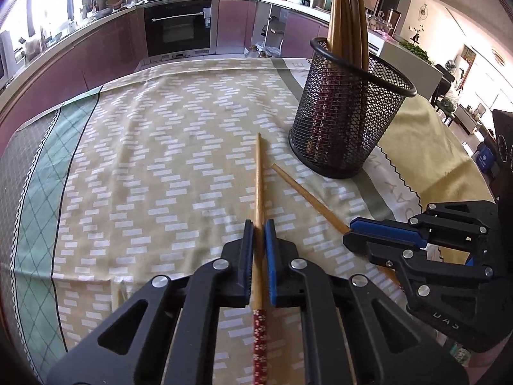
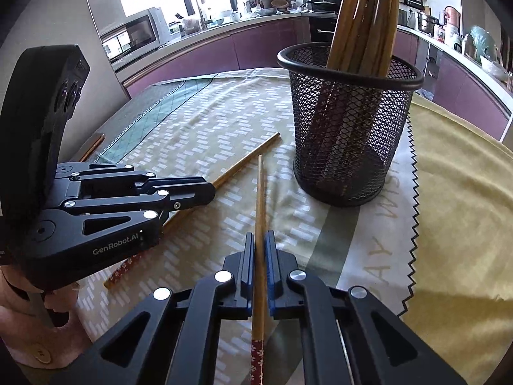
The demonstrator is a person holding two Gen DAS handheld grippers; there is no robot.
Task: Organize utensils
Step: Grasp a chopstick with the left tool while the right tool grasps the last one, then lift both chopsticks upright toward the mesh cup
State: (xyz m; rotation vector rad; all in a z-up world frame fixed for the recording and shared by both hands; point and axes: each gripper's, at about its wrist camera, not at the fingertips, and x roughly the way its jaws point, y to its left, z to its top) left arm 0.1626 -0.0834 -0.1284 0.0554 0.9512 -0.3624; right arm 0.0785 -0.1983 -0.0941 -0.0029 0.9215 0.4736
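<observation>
**Two chopsticks clamped, one per gripper, near a mesh holder**

Left wrist view: left gripper [image 1: 259, 224] clenched on a wooden chopstick [image 1: 258, 179], pads pressing both sides of the shaft. Red flowered handle end trailing back toward 6 o'clock, bare tip pointing to 12 o'clock, just above a yellow patterned tablecloth [image 1: 154, 166]. At 1 o'clock from that tip, a black mesh holder [image 1: 349, 112], upright on the cloth, filled with more chopsticks [image 1: 348, 16], tips up. At 3 o'clock, the right gripper [image 1: 348, 232], seen side-on, grasping a second chopstick [image 1: 307, 192], its tip aimed to 11 o'clock.

Right wrist view: right gripper [image 2: 260, 237] likewise shut tight on its own chopstick [image 2: 261, 199], tip toward 12 o'clock, red patterned end at 6 o'clock. Mesh holder [image 2: 349, 122] at 1 o'clock, near the tip but apart from it. Left gripper [image 2: 210, 187] at 9 o'clock, gripping the other chopstick [image 2: 250, 157], tip slanting to 1 o'clock. Part of a hand [image 2: 19, 324] at 8 o'clock. Kitchen counters and oven behind the table.
</observation>
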